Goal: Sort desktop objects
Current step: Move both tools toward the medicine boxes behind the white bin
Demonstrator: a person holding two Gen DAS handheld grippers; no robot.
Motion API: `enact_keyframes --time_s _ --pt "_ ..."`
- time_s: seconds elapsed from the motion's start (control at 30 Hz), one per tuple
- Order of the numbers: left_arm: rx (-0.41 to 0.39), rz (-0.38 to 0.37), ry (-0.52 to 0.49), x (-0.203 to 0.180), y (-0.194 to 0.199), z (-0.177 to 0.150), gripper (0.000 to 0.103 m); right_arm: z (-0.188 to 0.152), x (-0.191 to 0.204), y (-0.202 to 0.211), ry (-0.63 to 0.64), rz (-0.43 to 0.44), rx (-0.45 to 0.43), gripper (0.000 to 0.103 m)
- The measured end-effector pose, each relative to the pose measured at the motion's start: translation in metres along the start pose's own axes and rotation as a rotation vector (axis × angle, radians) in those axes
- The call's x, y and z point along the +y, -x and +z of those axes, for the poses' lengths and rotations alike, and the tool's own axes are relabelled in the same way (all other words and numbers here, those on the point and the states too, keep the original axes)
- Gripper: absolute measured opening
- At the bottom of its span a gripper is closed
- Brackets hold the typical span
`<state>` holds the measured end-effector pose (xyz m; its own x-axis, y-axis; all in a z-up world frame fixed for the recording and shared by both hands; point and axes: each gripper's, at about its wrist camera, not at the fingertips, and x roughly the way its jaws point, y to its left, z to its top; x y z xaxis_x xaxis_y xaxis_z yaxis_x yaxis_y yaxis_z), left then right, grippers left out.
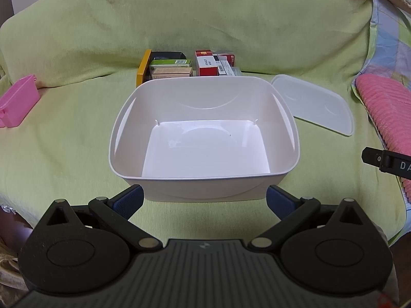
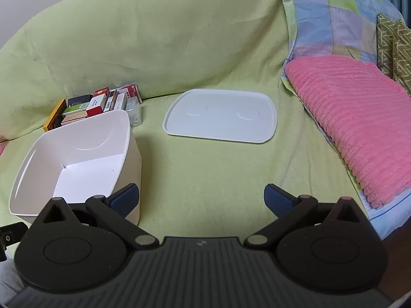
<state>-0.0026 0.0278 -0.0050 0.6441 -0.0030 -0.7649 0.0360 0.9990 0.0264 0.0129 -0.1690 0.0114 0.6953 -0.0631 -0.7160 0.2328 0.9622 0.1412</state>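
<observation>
Left wrist: both claws gape empty; white bin point(image 1: 205, 138) fronts stacked boxes point(image 1: 185, 64), lid point(image 1: 313, 102) beside.

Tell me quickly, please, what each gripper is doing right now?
Left gripper: open, holding nothing.
Right gripper: open, holding nothing.

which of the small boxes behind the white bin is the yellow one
The yellow box at the far left end of the row, standing on edge against the black one. The others are green, tan, red or white.
</observation>
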Motion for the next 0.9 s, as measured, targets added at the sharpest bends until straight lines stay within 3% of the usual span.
enact_keyframes --time_s 0.9 --pt "0.059 -0.006 0.025 0.032 -0.02 0.011 0.102 0.012 0.009 -0.024 0.019 -0.019 0.024 0.103"
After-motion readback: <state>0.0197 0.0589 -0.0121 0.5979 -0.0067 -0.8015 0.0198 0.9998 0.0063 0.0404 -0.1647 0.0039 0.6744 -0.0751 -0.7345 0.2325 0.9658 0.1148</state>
